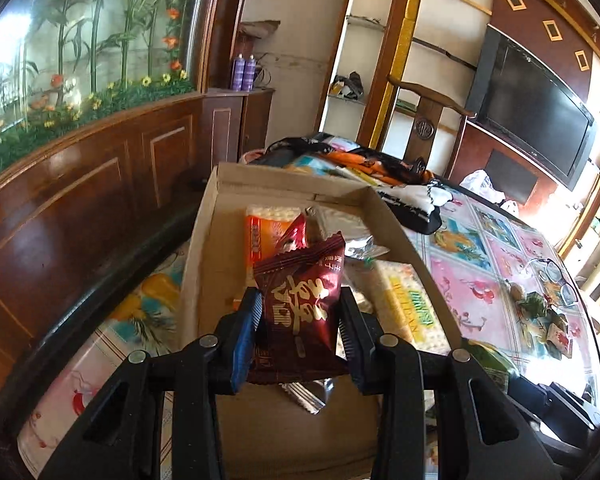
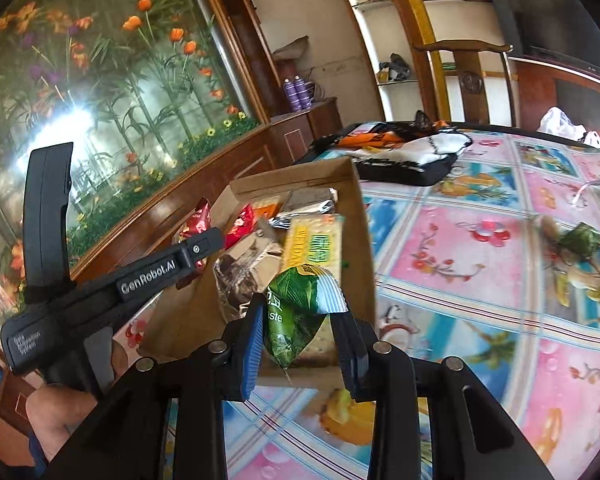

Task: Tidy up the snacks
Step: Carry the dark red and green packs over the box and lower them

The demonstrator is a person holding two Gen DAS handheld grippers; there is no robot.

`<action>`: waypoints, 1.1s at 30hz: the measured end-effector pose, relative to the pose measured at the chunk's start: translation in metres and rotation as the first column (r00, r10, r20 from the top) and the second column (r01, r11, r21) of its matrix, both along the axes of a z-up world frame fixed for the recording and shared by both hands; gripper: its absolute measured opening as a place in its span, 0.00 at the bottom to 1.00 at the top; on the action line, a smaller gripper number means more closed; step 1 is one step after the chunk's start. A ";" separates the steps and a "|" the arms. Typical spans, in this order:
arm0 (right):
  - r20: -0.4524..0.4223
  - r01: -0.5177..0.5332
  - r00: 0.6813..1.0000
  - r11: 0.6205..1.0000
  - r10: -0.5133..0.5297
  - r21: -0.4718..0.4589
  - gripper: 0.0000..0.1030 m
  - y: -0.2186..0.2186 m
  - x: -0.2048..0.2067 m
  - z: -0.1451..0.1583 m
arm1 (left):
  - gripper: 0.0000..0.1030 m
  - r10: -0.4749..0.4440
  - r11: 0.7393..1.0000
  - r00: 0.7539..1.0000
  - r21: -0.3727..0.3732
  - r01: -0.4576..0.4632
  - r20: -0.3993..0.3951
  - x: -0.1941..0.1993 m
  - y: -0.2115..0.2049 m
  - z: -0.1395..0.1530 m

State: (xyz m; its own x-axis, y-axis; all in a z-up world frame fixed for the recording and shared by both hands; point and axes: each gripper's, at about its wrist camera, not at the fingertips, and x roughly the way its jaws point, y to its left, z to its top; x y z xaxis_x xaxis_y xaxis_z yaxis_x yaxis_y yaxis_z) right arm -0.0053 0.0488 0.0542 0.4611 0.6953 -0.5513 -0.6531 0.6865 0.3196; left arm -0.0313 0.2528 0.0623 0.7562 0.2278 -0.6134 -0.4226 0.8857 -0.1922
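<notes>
Carrying snacks boxward: left hand-held gripper (image 1: 300, 312) pinching a red packet (image 1: 300, 300) above the box (image 1: 196, 248), nearer; right hand-held gripper (image 2: 300, 320) pinching a green packet (image 2: 296, 312) at its near edge.

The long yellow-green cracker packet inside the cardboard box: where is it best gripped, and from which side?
Probably across its narrow width, coming from above: the yellow-green cracker packet lies flat in the cardboard box, and the box wall beside it blocks a sideways approach.

Matt cardboard box (image 1: 204, 248), glossy foil wrappers (image 1: 300, 300), shiny plastic tablecloth (image 2: 480, 280)
</notes>
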 end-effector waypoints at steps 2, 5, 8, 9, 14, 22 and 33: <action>0.003 -0.011 1.000 1.000 0.011 -0.014 0.35 0.007 0.001 -0.002 | 0.36 0.003 1.000 1.000 -0.007 -0.003 -0.022 0.002 0.003 -0.004; -0.021 -0.049 0.999 0.999 0.048 -0.017 0.35 0.019 0.004 -0.008 | 0.36 -0.004 1.000 0.999 -0.008 0.003 -0.042 0.005 0.002 -0.008; -0.032 -0.079 0.996 0.996 0.078 -0.034 0.35 0.029 0.002 -0.014 | 0.36 -0.007 1.000 0.998 -0.003 0.007 -0.064 0.009 0.000 -0.012; -0.038 -0.085 0.996 0.996 0.084 -0.040 0.35 0.031 0.002 -0.017 | 0.36 -0.009 1.000 0.997 -0.003 0.009 -0.074 0.011 0.000 -0.013; -0.041 -0.095 0.995 0.993 0.092 -0.069 0.35 0.036 0.003 -0.024 | 0.36 -0.007 1.000 0.995 -0.004 0.006 -0.098 0.012 0.001 -0.017; -0.035 -0.095 0.995 0.993 0.092 -0.077 0.34 0.034 0.002 -0.027 | 0.36 -0.012 1.000 0.994 0.007 0.013 -0.106 0.014 -0.002 -0.018; -0.028 -0.119 0.993 0.990 0.118 -0.073 0.36 0.032 -0.003 -0.025 | 0.40 -0.007 1.000 0.997 0.008 0.008 -0.083 0.013 -0.004 -0.014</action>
